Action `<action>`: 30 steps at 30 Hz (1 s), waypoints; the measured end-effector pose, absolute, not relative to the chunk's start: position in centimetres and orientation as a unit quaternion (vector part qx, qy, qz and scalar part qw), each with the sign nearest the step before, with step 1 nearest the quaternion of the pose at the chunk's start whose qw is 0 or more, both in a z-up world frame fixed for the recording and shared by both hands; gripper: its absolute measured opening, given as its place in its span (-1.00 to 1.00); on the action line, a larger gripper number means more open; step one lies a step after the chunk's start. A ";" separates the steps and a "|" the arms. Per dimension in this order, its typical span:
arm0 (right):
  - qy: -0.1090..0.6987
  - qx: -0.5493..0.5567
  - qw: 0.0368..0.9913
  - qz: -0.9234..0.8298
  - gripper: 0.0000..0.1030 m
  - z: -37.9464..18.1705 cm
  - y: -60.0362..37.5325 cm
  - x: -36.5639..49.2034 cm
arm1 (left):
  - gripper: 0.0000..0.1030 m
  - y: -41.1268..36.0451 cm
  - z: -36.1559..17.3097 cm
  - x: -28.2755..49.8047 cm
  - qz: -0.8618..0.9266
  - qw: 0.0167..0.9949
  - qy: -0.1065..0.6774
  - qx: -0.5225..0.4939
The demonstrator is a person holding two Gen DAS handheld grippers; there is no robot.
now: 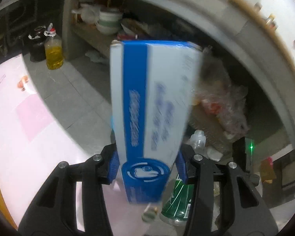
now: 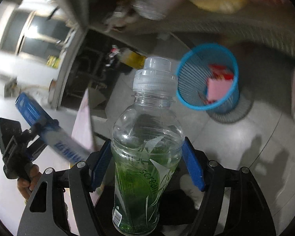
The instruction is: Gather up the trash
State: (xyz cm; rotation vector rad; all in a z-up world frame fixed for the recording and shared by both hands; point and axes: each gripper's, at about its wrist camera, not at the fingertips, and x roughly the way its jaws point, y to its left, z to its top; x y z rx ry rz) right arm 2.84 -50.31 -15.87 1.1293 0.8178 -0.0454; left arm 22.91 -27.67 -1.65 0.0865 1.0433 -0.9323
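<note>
Both pieces of trash are picked up but not yet binned. The left claw (image 1: 147, 169) is clamped on a blue box (image 1: 149, 98); the right claw (image 2: 147, 167) grips a bottle (image 2: 145, 147). The blue bin (image 2: 206, 76) on the floor ahead already holds some scraps.

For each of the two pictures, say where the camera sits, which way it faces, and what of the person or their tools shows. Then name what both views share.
Left wrist: on the left gripper, facing down over its fingers at the box it clamps, floor beyond.
Right wrist: on the right gripper, facing down at its bottle and the bin; a hand shows.
Shared: box, bottle.
</note>
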 end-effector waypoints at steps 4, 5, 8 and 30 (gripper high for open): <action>0.381 0.574 0.725 -0.028 0.33 -20.8 -52.9 4.6 | -0.14 -33.2 -4.7 25.4 -0.418 0.734 0.532 0.066; 0.380 0.584 0.717 -0.029 0.33 -21.8 -53.5 5.3 | -0.14 -34.4 -5.4 25.6 -0.419 0.729 0.536 0.076; 0.381 0.608 0.695 -0.037 0.33 -24.8 -55.3 7.0 | -0.14 -37.9 -7.6 27.5 -0.419 0.707 0.565 0.079; 0.387 0.579 0.695 -0.175 0.38 -34.9 -62.9 18.2 | 0.32 -47.4 -17.5 35.4 -0.351 0.682 0.632 0.106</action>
